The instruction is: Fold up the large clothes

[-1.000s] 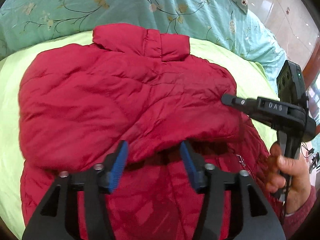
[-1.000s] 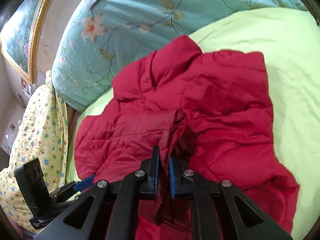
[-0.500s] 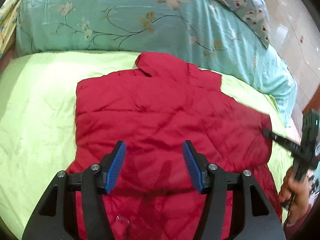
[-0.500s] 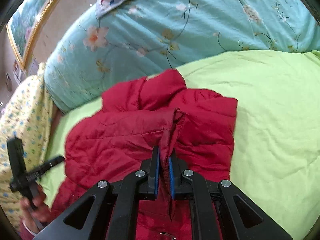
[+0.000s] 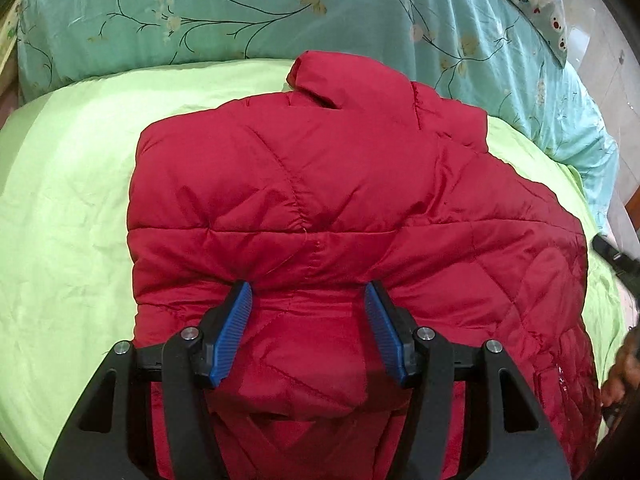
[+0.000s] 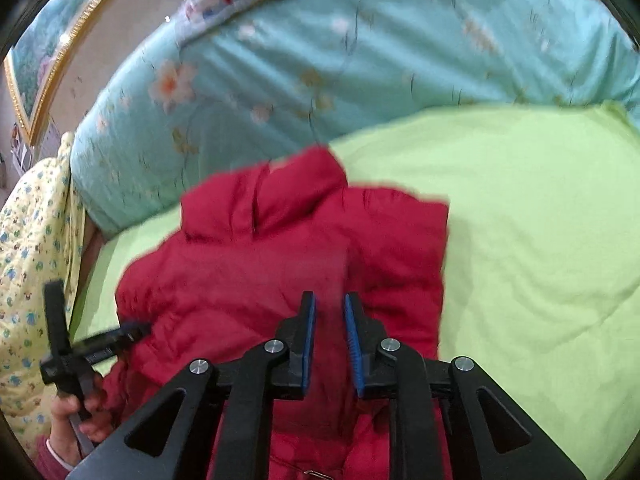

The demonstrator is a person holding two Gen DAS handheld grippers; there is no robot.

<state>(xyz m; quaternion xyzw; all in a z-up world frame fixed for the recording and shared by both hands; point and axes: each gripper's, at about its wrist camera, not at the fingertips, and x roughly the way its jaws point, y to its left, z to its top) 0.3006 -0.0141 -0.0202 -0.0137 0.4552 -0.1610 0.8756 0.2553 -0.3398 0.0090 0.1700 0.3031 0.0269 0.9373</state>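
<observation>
red padded jacket (image 5: 352,208) is laid flat on the green sheet (image 5: 68,216), collar toward the teal floral quilt (image 5: 248,4), w/ both sides folded in over the middle, prob. so a narrow block is made before the length is halved. left gripper (image 5: 308,320) is spread wide, nothing pinched; jacket is seen between & beyond its 2 blue pads (image 5: 234,332), a folded-in sleeve end lying under them; contact can't be told. right gripper (image 6: 330,340) is parted by a small gap w/ nothing clamped, jacket fabric below & ahead of it; view is motion-blurred, so touching or apart can't be told. judged: side folds done, hem-to-collar fold not yet made.
</observation>
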